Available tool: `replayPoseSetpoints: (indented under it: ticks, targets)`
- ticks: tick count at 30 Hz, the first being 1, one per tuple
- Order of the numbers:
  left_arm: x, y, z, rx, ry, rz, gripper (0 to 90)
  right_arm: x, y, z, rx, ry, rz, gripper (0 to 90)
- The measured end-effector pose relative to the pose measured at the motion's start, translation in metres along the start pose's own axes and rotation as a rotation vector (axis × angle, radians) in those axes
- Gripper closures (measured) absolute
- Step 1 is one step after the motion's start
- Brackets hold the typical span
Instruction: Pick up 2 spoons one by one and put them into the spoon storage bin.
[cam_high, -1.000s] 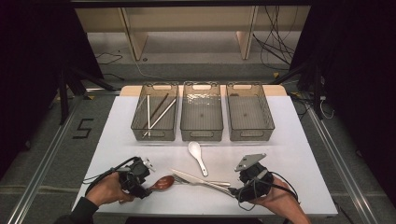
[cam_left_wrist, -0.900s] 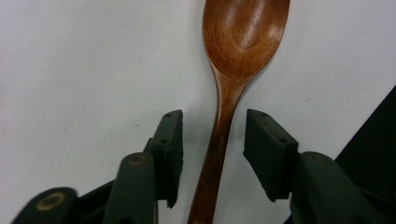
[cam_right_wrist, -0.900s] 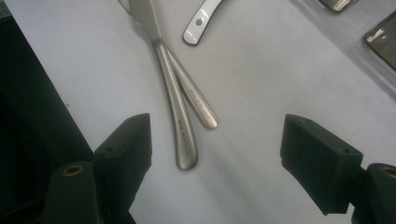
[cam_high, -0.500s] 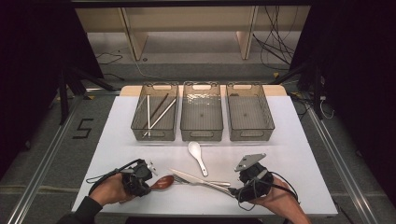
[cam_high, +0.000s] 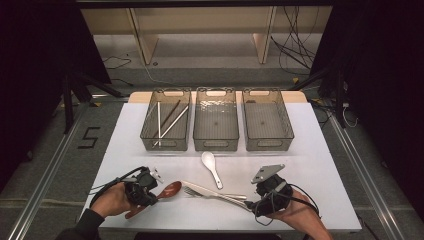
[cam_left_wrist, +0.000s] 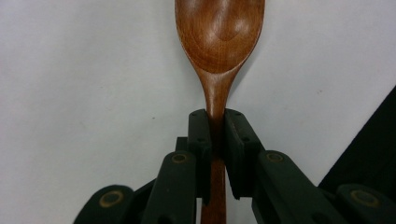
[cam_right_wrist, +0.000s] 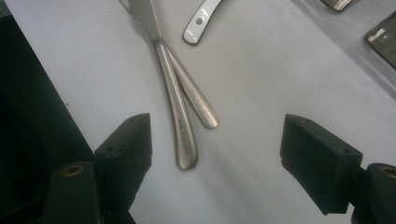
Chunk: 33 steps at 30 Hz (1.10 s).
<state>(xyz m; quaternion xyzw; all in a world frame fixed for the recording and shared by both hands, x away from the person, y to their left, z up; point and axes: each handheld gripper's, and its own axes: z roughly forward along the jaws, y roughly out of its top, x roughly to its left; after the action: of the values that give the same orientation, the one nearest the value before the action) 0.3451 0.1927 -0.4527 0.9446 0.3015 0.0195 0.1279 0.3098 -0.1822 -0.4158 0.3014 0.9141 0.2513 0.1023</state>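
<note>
A brown wooden spoon (cam_high: 169, 190) lies near the table's front left, and my left gripper (cam_high: 149, 194) is shut on its neck. In the left gripper view the two pads clamp the spoon (cam_left_wrist: 219, 42) just below its bowl. Two steel utensils, a fork (cam_high: 207, 194) and a knife (cam_high: 227, 198), lie crossed at the front middle. My right gripper (cam_high: 251, 203) stands open at their handle ends. Those handles (cam_right_wrist: 184, 112) lie between and just ahead of its wide-spread jaws. A white ceramic spoon (cam_high: 211, 167) rests beyond them.
Three clear bins stand in a row at the back: the left bin (cam_high: 166, 125) holds several chopsticks, while the middle bin (cam_high: 216, 125) and the right bin (cam_high: 267, 125) look bare. The table's front edge runs close behind both hands.
My left gripper has edged right along the wooden spoon's handle toward its bowl. The right gripper has stayed where it was.
</note>
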Motion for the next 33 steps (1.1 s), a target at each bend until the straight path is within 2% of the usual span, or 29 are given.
replayPoseSetpoints:
  ticks: [5,8,15,26,33]
  targets:
    - [0.008,-0.003,-0.006,-0.036,0.007,-0.036,81.0,0.0,0.0,0.0,0.0,0.0,0.003,25.8]
    - [0.013,-0.004,-0.011,-0.093,0.006,-0.082,81.0,0.0,0.0,0.0,-0.003,-0.001,0.004,25.5]
    - [0.02,-0.005,-0.022,-0.217,0.005,-0.145,81.0,-0.001,-0.001,0.0,-0.025,0.0,0.018,25.1]
    - [0.025,0.007,-0.031,-0.352,-0.001,-0.196,81.0,-0.003,-0.002,-0.003,-0.078,-0.014,0.055,24.8]
    - [0.028,0.021,-0.039,-0.409,-0.003,-0.199,80.9,-0.005,-0.003,-0.005,-0.112,-0.022,0.078,24.7]
